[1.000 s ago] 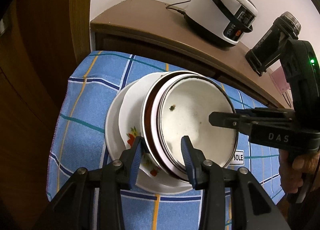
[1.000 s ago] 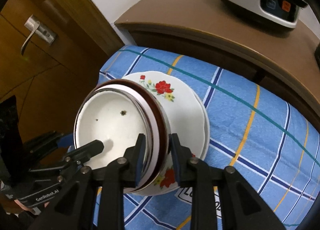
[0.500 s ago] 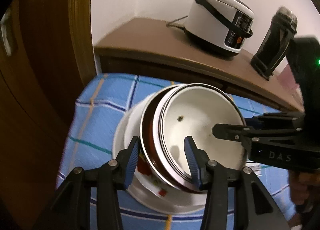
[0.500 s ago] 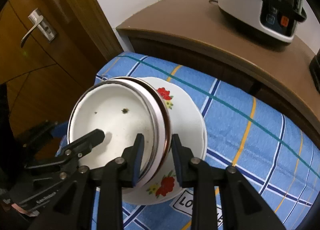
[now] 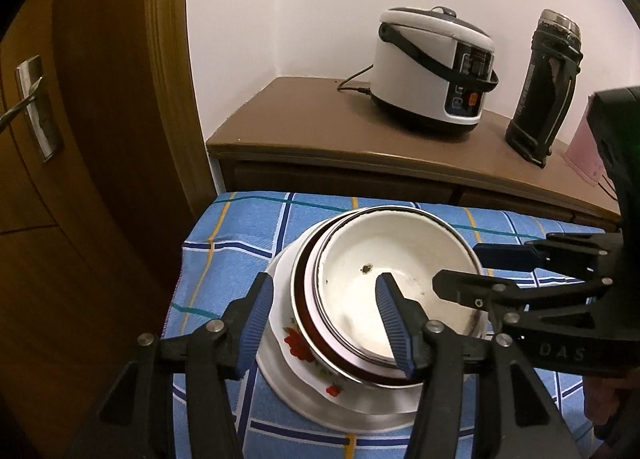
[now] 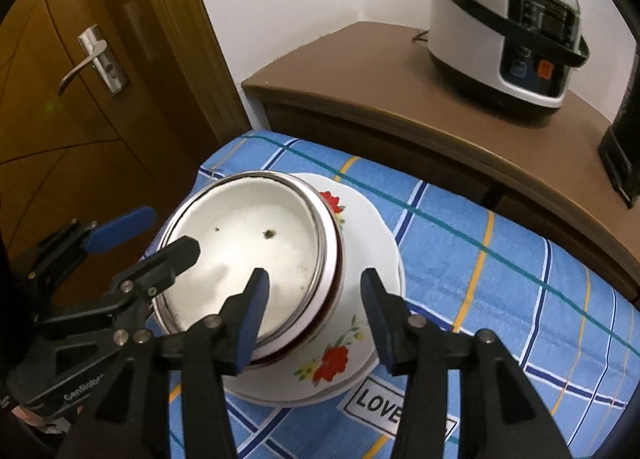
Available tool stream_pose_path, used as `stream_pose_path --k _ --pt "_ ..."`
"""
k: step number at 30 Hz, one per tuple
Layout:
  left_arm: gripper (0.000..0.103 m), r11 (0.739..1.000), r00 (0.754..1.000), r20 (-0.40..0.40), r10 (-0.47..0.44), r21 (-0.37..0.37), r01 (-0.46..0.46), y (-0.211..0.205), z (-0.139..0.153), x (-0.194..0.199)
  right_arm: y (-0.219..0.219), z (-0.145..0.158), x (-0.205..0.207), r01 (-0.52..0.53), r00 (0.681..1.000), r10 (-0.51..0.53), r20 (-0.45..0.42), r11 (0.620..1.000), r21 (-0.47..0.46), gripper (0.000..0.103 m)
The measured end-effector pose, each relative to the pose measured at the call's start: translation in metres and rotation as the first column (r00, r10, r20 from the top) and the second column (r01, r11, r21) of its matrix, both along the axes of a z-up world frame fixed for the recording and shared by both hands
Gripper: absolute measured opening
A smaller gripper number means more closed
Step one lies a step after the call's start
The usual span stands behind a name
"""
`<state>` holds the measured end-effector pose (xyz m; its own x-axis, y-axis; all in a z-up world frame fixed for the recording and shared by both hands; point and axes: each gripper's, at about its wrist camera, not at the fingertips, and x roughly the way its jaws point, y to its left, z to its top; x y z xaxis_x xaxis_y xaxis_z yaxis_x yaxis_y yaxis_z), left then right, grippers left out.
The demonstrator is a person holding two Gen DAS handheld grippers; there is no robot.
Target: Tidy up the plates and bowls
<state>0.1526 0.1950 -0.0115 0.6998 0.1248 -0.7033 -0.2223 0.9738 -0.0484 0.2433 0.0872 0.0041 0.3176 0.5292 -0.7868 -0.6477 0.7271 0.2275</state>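
Observation:
A stack of dishes stands on the blue checked cloth (image 5: 224,259): a white enamel bowl (image 5: 384,279) nested in a dark-rimmed bowl, inside a floral bowl (image 5: 296,339), on a white plate (image 5: 320,407). The stack also shows in the right wrist view (image 6: 256,243), with the floral bowl (image 6: 340,355). My left gripper (image 5: 326,319) is open, its fingers straddling the near rim of the stack. My right gripper (image 6: 312,315) is open, its fingers straddling the opposite rim. Each gripper shows in the other's view.
A brown sideboard (image 5: 320,131) behind the table carries a white rice cooker (image 5: 432,71) and a black flask (image 5: 548,87). A wooden door with a metal handle (image 6: 92,63) stands at the left. The cloth's left edge drops off beside the door.
Both grippers have opened wide from their grip on the stack's rims. Both cameras have pulled back and tilted up, so the stack looks lower and the sideboard fuller.

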Motion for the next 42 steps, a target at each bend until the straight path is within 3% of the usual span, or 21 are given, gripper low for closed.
stream_pose_path --k 5,9,14,29,42 --pt "0.056 1.000 0.997 0.073 -0.006 0.002 0.006 -0.012 0.015 -0.015 -0.048 0.027 -0.029 0.121 0.974 -0.132 0.186 0.990 0.068 0.059" --pt "0.056 1.000 0.990 0.137 -0.025 0.013 0.024 -0.028 0.032 -0.028 -0.088 0.043 -0.049 0.201 0.935 -0.228 0.271 0.972 0.124 0.063" --pt "0.069 0.997 0.976 0.205 -0.065 0.044 0.057 -0.053 0.052 -0.044 -0.125 0.066 -0.071 0.259 0.878 -0.308 0.366 0.949 0.179 0.075" --pt "0.071 0.992 0.960 0.256 -0.118 0.070 0.103 -0.103 0.077 -0.069 -0.167 0.098 -0.118 0.268 0.822 -0.360 0.441 0.928 0.257 0.085" --pt "0.071 0.989 0.958 0.252 -0.139 0.073 0.125 -0.125 0.084 -0.075 -0.191 0.101 -0.130 0.274 0.809 -0.381 0.447 0.918 0.287 0.088"
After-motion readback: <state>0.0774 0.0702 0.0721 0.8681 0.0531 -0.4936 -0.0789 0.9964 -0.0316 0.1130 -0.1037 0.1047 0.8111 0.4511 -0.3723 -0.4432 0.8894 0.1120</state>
